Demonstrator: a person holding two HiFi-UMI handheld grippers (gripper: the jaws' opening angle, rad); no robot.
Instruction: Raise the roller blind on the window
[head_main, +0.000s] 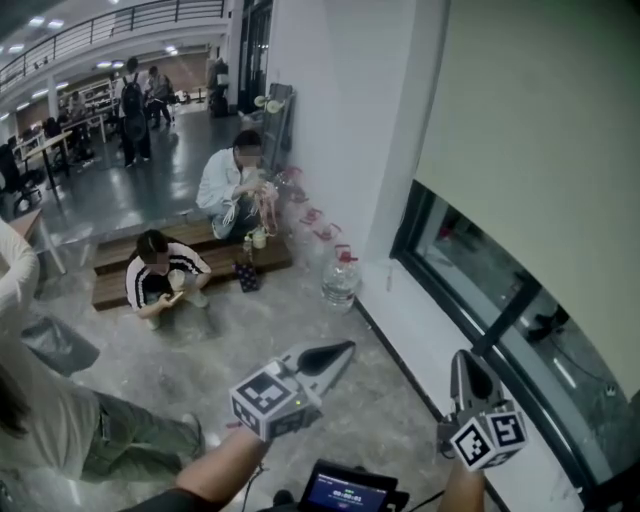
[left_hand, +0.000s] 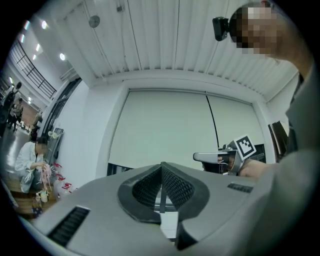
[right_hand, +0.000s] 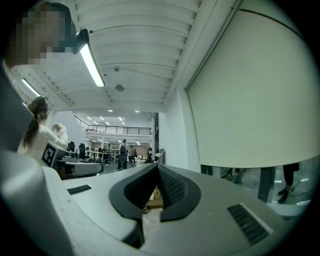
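1. The roller blind (head_main: 540, 150) hung at the right and covered the upper part of the window (head_main: 500, 330). Only a lower strip of glass showed, so the raise was judged not begun.
2. The left tongs (head_main: 340, 352) were pressed together and empty. The right tongs (head_main: 468, 365) met tip to tip, also empty. Presumably both were closed for the approach.
3. Both were held out roughly level at the near side, well apart from the blind's hem.
4. A thin dark line (left_hand: 212, 122) ran down the blind. It could not be told whether it was a cord or a seam.
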